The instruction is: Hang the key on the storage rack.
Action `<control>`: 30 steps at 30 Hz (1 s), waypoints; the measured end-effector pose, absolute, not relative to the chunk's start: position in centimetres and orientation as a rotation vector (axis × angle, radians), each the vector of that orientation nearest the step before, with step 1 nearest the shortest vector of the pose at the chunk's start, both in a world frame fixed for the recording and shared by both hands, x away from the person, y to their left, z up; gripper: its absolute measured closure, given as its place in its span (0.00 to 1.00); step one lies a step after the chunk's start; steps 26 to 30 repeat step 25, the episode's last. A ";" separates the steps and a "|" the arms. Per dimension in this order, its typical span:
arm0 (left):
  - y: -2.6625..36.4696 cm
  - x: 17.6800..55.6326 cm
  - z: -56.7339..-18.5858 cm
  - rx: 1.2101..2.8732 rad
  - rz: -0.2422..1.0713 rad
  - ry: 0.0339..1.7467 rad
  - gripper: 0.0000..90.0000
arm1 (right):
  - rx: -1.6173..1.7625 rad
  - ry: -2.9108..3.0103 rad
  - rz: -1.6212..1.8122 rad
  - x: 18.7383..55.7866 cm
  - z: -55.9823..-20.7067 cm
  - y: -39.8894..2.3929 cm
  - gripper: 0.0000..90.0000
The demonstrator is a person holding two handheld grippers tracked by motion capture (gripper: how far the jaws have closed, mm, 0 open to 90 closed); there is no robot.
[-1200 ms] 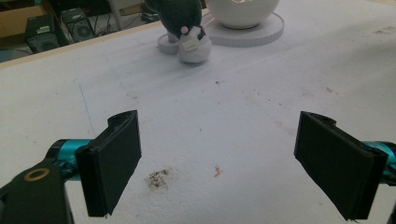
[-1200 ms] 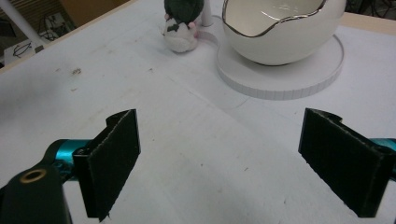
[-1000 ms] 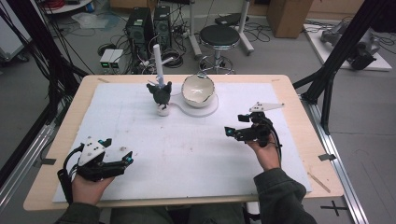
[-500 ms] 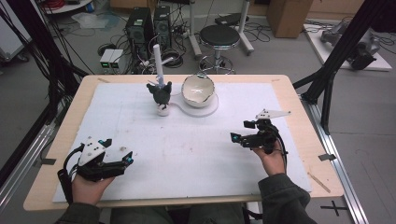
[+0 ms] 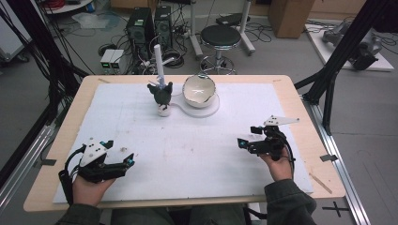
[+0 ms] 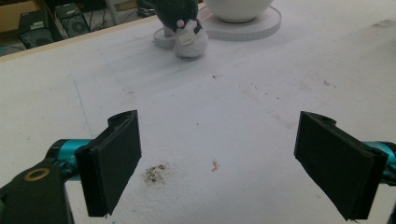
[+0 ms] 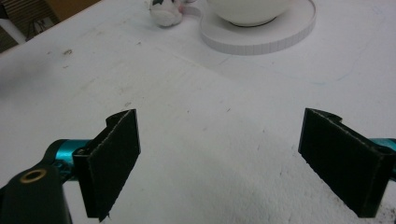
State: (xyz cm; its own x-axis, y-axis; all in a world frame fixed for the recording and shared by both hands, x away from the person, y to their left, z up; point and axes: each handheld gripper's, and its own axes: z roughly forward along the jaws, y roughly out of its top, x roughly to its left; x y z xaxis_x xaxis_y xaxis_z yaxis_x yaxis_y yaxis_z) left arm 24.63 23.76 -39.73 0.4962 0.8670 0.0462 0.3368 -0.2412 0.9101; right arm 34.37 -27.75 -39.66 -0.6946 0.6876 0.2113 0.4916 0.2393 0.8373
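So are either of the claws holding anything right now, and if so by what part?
Nothing is held. The left claw and the right claw both stand open over bare white mat, well short of the plush toy and the bowl.

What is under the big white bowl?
The white bowl sits on a flat round white disc, which lies on the white mat. The disc's middle is hidden under the bowl.
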 end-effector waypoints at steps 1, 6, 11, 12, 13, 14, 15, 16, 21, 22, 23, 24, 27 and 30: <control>23.8 24.6 -39.7 1.807 0.710 1.013 0.17 | 1.119 2.305 1.442 34.3 -39.7 -27.9 0.13; 24.0 24.6 -39.8 1.809 0.707 1.018 0.17 | 1.131 2.299 1.448 33.7 -40.1 -28.4 0.13; 24.0 24.7 -40.0 1.819 0.701 1.014 0.17 | 1.129 2.292 1.453 33.3 -40.4 -28.9 0.13; 24.0 24.7 -40.1 1.820 0.701 1.014 0.17 | 1.135 2.292 1.451 33.1 -40.4 -28.9 0.13; 24.0 24.7 -40.1 1.822 0.701 1.013 0.17 | 1.129 2.285 1.449 33.0 -40.4 -29.0 0.13; 24.0 24.7 -40.1 1.824 0.701 1.012 0.17 | 1.124 2.279 1.453 32.9 -40.4 -29.1 0.13; 24.0 24.7 -40.1 1.827 0.699 1.013 0.17 | 1.138 2.278 1.454 32.8 -40.3 -29.1 0.13; 24.0 24.6 -40.2 1.826 0.694 1.015 0.17 | 1.129 2.277 1.455 32.7 -40.3 -29.2 0.13; 24.0 24.6 -40.3 1.834 0.692 1.014 0.17 | 1.120 2.274 1.448 32.3 -40.4 -29.4 0.13; 24.0 24.6 -40.3 1.833 0.691 1.013 0.17 | 1.117 2.273 1.449 32.2 -40.4 -29.4 0.13; 24.0 24.6 -40.3 1.832 0.691 1.012 0.17 | 1.119 2.272 1.452 32.2 -40.4 -29.4 0.13; 24.0 24.6 -40.3 1.834 0.690 1.012 0.17 | 1.118 2.270 1.452 32.1 -40.5 -29.4 0.13; 24.0 24.6 -40.3 1.838 0.691 1.011 0.17 | 1.116 2.269 1.452 32.1 -40.4 -29.4 0.13; 24.0 24.6 -40.3 1.838 0.691 1.011 0.17 | 1.116 2.269 1.452 32.1 -40.4 -29.4 0.13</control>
